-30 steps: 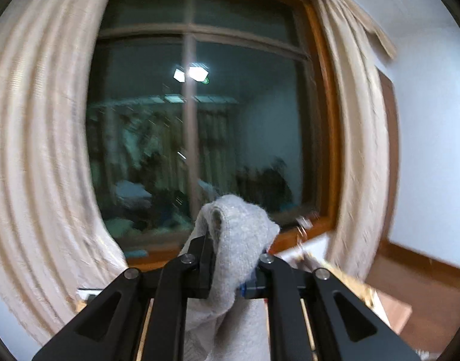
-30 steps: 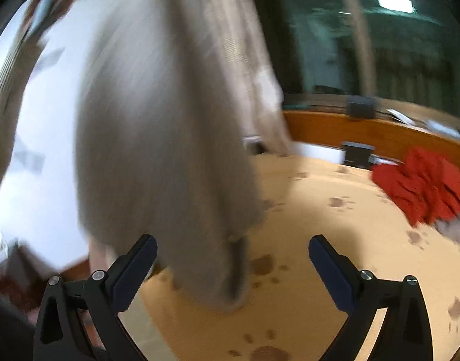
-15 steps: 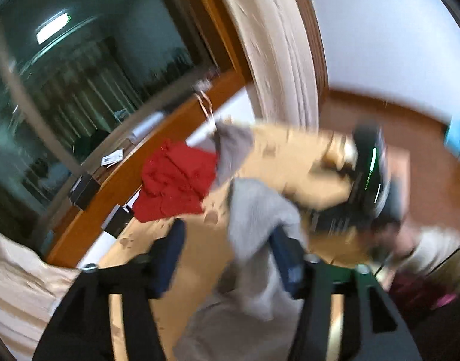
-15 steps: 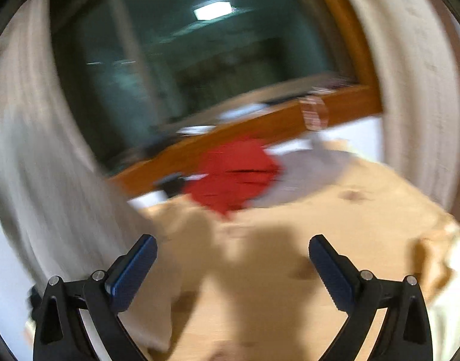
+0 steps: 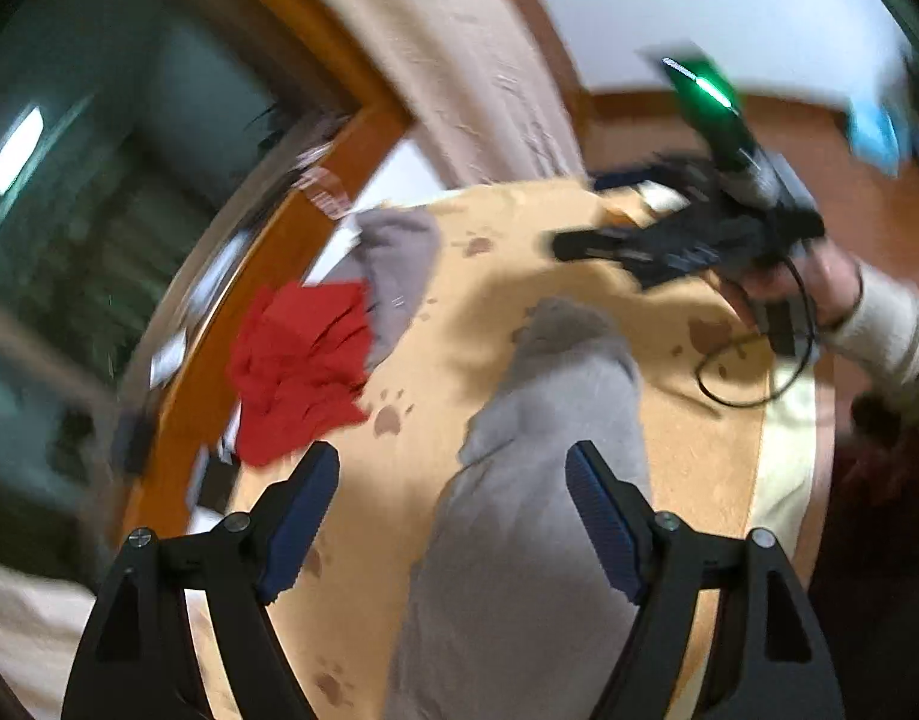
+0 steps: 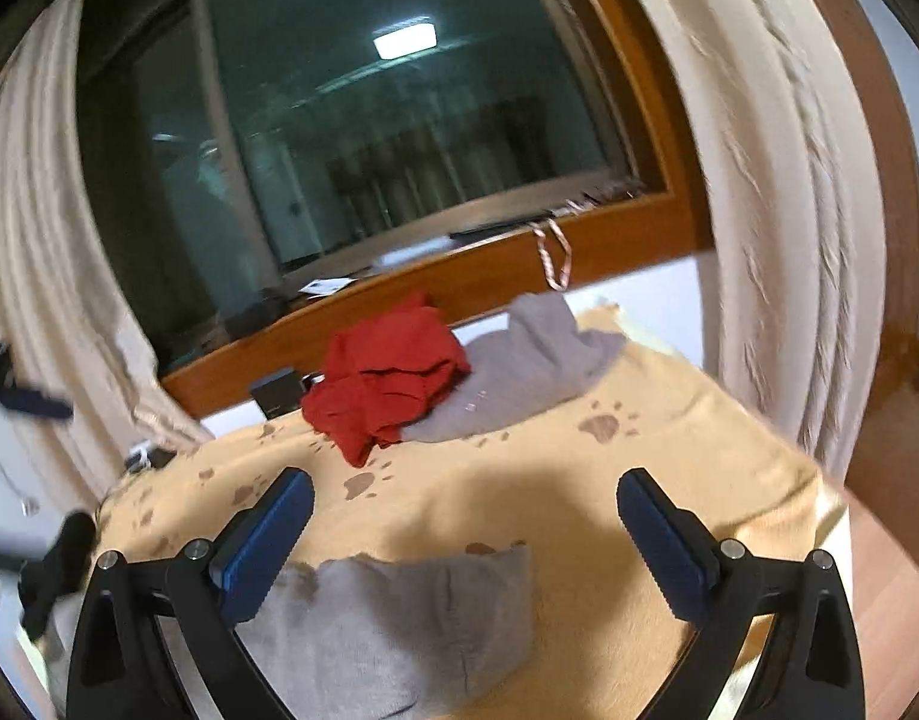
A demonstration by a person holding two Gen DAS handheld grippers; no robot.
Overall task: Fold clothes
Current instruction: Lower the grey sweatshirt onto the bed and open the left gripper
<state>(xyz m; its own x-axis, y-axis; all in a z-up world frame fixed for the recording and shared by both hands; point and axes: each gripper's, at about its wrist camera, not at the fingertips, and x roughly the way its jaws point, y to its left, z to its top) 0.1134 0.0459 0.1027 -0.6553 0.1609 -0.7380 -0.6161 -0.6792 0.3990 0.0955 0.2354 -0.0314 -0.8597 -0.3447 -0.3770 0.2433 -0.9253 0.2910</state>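
A grey garment (image 5: 537, 480) lies crumpled on the tan paw-print blanket (image 5: 459, 312). My left gripper (image 5: 450, 462) hangs over it, tilted down. Its jaws are opening, the cloth lies under and between them, and the blue pads are clear of it. In the right wrist view the same grey garment (image 6: 399, 618) sits near the blanket's front edge, just below my right gripper (image 6: 464, 483). That gripper is open with nothing between its pads.
A red garment (image 6: 387, 384) and another grey garment (image 6: 519, 366) are piled at the back of the blanket (image 6: 669, 480), under the wooden window sill (image 6: 459, 288). Curtains hang on both sides. A person's hand (image 5: 819, 282) with a pale sleeve and a black cable is at the right.
My left gripper swung down from the window to the bed, opened and let go of the grey garment, which now lies on the blanket. The right gripper turned right, towards the window and the piled clothes.
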